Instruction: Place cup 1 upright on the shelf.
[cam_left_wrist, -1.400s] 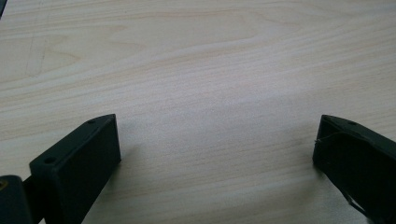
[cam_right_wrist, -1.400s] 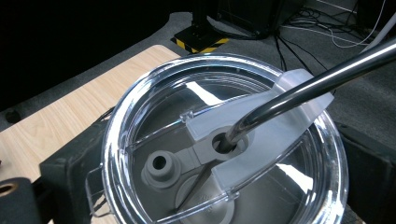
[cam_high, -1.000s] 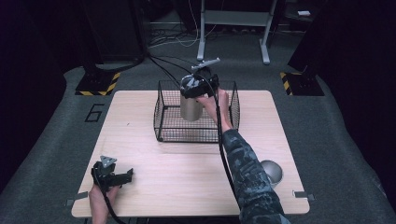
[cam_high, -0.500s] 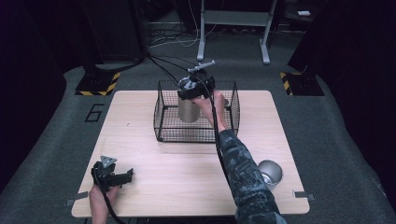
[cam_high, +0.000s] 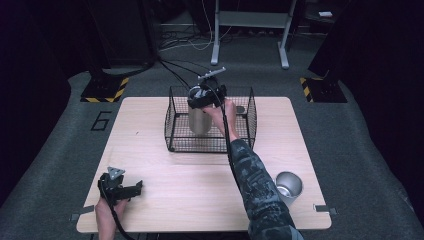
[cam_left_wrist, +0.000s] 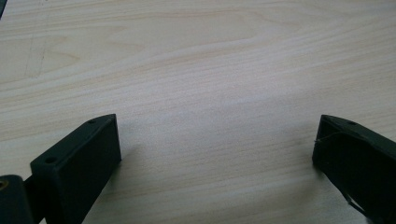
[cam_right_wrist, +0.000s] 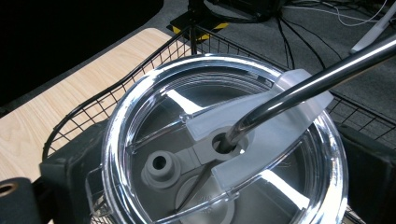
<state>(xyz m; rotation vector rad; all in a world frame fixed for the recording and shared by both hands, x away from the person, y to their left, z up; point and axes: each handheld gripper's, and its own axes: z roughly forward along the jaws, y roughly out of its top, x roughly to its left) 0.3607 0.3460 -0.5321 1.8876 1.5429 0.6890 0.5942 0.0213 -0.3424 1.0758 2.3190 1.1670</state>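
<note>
A steel tumbler (cam_high: 199, 121) with a clear lid (cam_right_wrist: 224, 140) and a metal straw (cam_right_wrist: 303, 88) is upright inside the black wire basket (cam_high: 210, 146), toward its left half. My right gripper (cam_high: 202, 97) (cam_right_wrist: 219, 163) is shut on the tumbler just under the lid, one jaw on each side. I cannot tell whether the tumbler's base touches the basket floor. My left gripper (cam_high: 125, 190) (cam_left_wrist: 215, 140) lies on the table (cam_high: 165, 175) at the front left, open, with bare wood between its jaws.
A second steel cup (cam_high: 288, 186) without a lid stands near the table's front right corner. The basket sits at the back middle of the table. Cables run from the right gripper to the floor behind.
The right gripper has shifted the tumbler slightly to the left inside the basket. The left gripper has stayed still.
</note>
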